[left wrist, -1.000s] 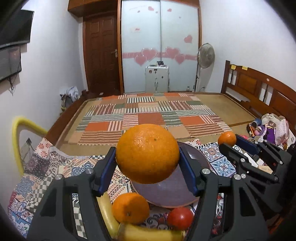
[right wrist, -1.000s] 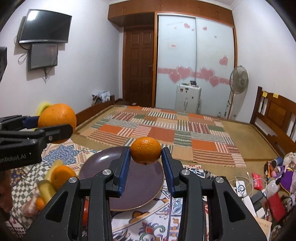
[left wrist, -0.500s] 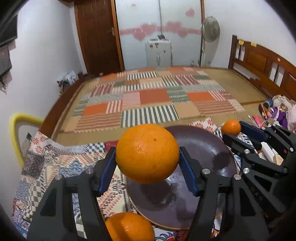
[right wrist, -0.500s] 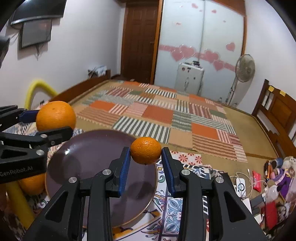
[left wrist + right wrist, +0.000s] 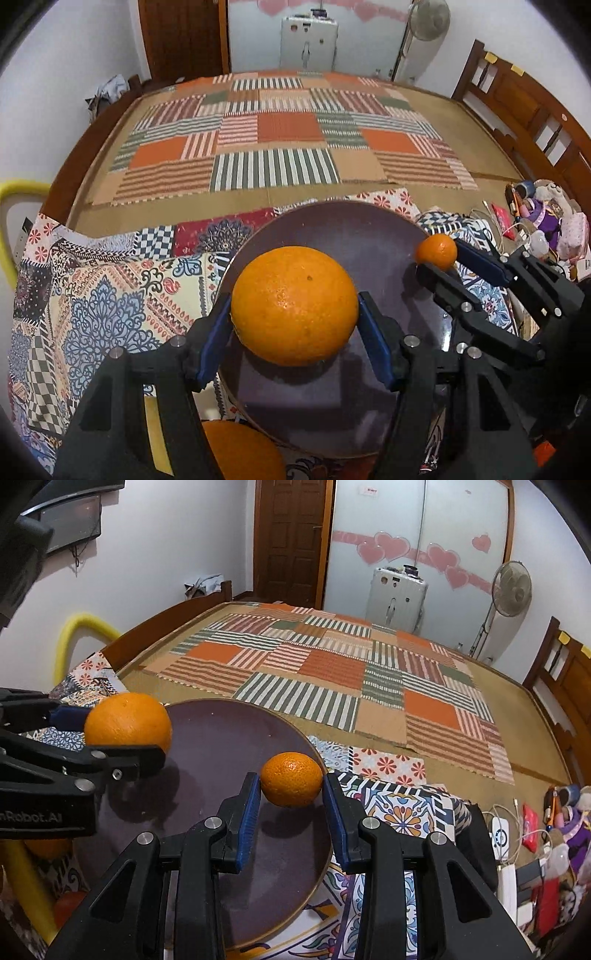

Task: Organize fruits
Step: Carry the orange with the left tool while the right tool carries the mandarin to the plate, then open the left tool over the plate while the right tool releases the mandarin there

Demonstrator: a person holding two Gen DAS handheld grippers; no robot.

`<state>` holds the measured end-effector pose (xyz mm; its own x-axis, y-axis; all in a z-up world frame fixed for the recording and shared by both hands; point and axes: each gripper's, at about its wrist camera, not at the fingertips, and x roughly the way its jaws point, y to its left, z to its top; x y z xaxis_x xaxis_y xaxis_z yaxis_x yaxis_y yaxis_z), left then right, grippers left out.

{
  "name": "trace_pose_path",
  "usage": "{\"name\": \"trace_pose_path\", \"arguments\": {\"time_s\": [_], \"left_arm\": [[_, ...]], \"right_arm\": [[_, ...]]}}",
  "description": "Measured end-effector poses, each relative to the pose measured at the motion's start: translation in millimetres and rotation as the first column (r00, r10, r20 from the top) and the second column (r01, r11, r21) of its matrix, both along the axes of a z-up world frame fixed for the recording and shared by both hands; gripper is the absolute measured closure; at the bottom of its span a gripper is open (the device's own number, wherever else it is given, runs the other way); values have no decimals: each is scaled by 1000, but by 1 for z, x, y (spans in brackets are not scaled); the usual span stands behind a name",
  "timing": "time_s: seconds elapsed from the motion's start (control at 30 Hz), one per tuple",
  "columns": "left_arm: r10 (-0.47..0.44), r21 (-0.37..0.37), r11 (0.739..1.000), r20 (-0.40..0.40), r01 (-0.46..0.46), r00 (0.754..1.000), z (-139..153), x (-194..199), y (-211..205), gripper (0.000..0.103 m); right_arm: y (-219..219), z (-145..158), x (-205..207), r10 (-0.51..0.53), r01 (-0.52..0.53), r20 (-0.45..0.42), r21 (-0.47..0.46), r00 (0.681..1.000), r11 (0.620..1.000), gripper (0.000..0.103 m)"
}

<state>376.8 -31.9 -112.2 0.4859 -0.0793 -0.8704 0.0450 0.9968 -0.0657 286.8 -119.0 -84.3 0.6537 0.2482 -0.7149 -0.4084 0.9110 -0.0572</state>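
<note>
Orange fruit fills each gripper, left point(image 5: 294, 325) and right point(image 5: 291, 805), above purple plate point(image 5: 221, 731).

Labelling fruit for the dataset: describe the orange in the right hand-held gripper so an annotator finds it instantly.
Start at the big dark purple plate on the patterned cloth. Over its right rim, the right hand-held gripper pinches a small orange between blue pads. It is clearly smaller than the big orange held over the plate's left side by the left hand-held gripper.

Definitely someone's bedroom at home: wooden bed point(image 5: 369, 672) with patchwork mat, heart-stickered wardrobe point(image 5: 417, 535), standing fan point(image 5: 511, 589), wall TV point(image 5: 70, 524).
</note>
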Motion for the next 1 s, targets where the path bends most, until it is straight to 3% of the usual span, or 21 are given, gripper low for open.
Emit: {"name": "trace_pose_path", "arguments": {"time_s": [0.23, 0.37, 0.7, 1.0], "left_arm": [[-7, -20, 1000, -59, 6, 998, -8, 5, 0, 38], [-3, -35, 999, -46, 2, 999, -5, 2, 3, 36], [5, -20, 1000, 113, -3, 994, 33, -22, 13, 35], [11, 22, 1000, 296, -19, 955, 73, -80, 35, 30]], "right_arm": [[2, -4, 7, -2, 2, -17, -4, 1000, 1000, 71], [4, -3, 6, -3, 3, -12, -7, 1000, 1000, 49], [-3, 7, -11, 6, -6, 18, 20, 1000, 1000, 48], [-5, 35, -45, 32, -39, 91, 74, 995, 996, 48]]}}
